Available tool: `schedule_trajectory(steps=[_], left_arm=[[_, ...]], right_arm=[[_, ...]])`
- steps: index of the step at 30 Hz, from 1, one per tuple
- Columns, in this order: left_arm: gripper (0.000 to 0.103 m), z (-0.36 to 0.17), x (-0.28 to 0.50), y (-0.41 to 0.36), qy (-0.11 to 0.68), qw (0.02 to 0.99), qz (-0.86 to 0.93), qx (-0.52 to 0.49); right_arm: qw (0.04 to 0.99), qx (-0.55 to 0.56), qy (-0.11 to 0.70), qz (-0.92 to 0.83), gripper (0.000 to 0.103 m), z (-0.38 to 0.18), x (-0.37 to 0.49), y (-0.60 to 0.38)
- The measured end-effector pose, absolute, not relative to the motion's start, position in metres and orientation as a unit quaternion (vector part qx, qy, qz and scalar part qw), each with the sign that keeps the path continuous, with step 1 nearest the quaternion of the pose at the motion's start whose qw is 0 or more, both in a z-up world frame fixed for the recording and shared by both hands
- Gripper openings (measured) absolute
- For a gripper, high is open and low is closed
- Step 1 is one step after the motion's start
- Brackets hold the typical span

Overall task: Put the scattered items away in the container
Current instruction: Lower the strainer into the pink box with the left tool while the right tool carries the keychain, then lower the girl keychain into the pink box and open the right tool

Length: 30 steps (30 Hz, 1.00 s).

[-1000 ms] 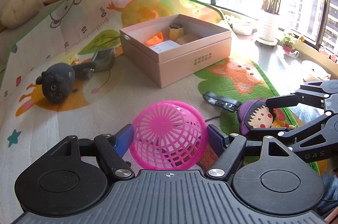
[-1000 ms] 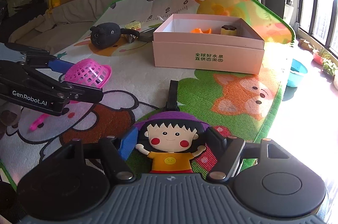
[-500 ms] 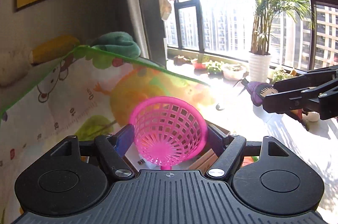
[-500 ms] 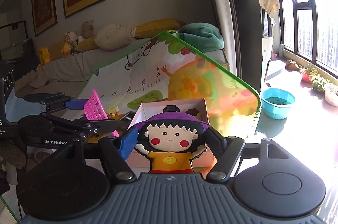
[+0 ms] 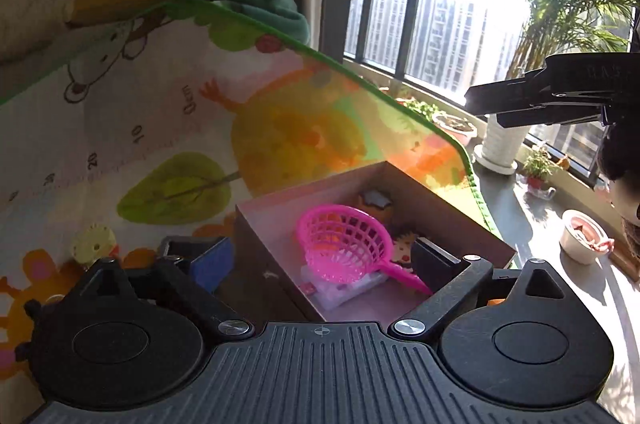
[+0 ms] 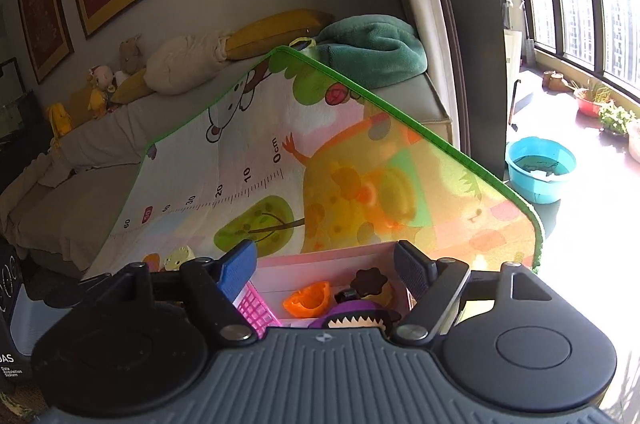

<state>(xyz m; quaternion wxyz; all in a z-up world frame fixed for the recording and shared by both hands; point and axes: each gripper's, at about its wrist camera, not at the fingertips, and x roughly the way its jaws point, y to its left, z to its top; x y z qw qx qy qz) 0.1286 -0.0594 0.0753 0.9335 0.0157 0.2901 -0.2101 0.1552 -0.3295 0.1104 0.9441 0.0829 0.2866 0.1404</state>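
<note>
Both grippers had just let go over the pink box (image 5: 448, 208): left gripper (image 5: 320, 260) opening wide, pink basket (image 5: 344, 248) dropped inside; right gripper (image 6: 324, 264) opening, doll (image 6: 356, 318) below it (2 items tidied).

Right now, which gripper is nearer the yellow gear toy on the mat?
Left. The left gripper hangs over the pink box's left wall, jaws opening, the yellow gear toy just left of it. The right gripper sits further right, over the box.
</note>
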Motion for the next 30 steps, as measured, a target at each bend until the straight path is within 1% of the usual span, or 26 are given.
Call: schedule_trajectory(steps=[5, 9, 15, 19, 20, 21, 23, 25, 27, 30], left_arm=[[0.102, 0.046, 0.09, -0.026, 0.319, 0.93, -0.183, 0.017], [0.102, 0.026, 0.063, -0.001, 0.339, 0.929, -0.146, 0.016], [0.103, 0.012, 0.036, 0.045, 0.349, 0.934, -0.075, -0.019], [0.103, 0.004, 0.026, 0.069, 0.349, 0.934, -0.053, -0.05], [0.103, 0.001, 0.025, 0.072, 0.349, 0.934, -0.052, -0.056], [0.103, -0.002, 0.023, 0.074, 0.346, 0.935, -0.052, -0.06], [0.103, -0.003, 0.019, 0.073, 0.335, 0.939, -0.053, -0.057], [0.103, -0.003, 0.017, 0.072, 0.328, 0.942, -0.053, -0.055], [0.103, -0.004, 0.016, 0.071, 0.326, 0.942, -0.053, -0.054], [0.103, -0.004, 0.016, 0.07, 0.324, 0.943, -0.057, -0.056]], right_arm=[[0.943, 0.078, 0.299, 0.122, 0.082, 0.103, 0.155, -0.318], [0.939, 0.056, 0.315, 0.129, 0.082, 0.096, 0.148, -0.289], [0.936, -0.022, 0.311, 0.164, 0.088, 0.083, 0.137, -0.208], [0.924, -0.055, 0.324, 0.197, 0.088, 0.074, 0.149, -0.154], [0.917, -0.055, 0.338, 0.204, 0.084, 0.071, 0.155, -0.14], [0.911, -0.053, 0.352, 0.207, 0.073, 0.068, 0.162, -0.129], [0.895, -0.044, 0.395, 0.2, 0.063, 0.057, 0.185, -0.102], [0.889, -0.04, 0.423, 0.171, 0.063, 0.042, 0.205, -0.084], [0.892, -0.059, 0.433, 0.117, 0.07, 0.025, 0.221, -0.067], [0.883, -0.06, 0.458, 0.083, 0.071, 0.0, 0.242, -0.054]])
